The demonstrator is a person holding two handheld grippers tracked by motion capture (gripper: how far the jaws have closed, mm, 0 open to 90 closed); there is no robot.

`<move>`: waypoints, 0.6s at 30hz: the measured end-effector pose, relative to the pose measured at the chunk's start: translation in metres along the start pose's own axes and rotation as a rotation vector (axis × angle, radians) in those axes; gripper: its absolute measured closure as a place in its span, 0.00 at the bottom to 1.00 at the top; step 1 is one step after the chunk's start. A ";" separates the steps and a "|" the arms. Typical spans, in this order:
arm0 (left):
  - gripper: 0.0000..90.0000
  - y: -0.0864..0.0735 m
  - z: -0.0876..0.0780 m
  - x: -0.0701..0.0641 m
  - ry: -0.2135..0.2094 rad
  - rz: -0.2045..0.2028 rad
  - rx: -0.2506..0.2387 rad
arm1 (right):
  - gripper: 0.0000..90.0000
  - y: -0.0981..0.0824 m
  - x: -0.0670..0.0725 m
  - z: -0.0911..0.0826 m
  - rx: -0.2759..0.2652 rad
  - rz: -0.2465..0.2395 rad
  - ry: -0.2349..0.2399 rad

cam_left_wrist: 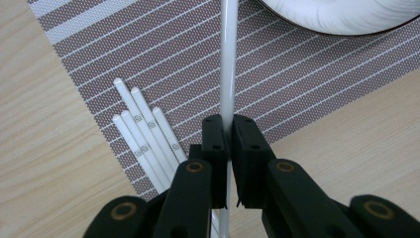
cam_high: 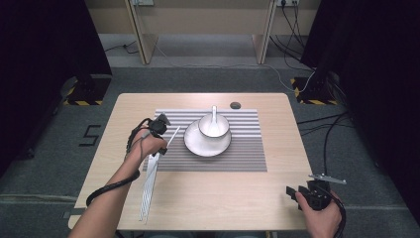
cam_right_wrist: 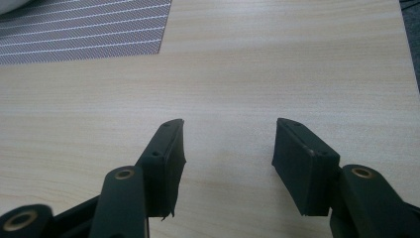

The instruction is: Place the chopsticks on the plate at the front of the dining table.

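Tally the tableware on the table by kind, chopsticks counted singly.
Chopsticks: 6, one in the left gripper, five lying at the placemat edge
Plate: 1
Bowl: 1
Spoon: 1
Placemat: 1
Total: 10

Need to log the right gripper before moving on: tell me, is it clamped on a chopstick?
No: the right gripper has its jaws standing apart over the bare table, with nothing between them.
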State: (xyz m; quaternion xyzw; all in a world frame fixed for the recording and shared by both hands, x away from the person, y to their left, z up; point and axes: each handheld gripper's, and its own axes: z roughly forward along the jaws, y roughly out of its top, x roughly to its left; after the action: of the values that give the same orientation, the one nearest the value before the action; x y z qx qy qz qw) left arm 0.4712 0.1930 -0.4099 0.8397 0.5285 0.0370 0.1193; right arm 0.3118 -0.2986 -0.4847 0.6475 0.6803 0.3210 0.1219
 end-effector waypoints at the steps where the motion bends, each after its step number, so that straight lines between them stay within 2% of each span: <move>1: 0.94 0.001 0.001 0.000 0.000 0.000 0.000 | 0.51 0.000 -0.001 0.000 -0.001 -0.003 0.000; 18: 0.94 0.011 0.002 -0.004 -0.007 -0.026 -0.017 | 0.51 0.000 0.000 0.000 0.001 -0.003 -0.001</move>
State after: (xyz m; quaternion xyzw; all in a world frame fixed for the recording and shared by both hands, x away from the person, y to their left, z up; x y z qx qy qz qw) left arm 0.4795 0.1850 -0.4093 0.8318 0.5387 0.0370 0.1288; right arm 0.3120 -0.2988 -0.4847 0.6466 0.6814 0.3202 0.1227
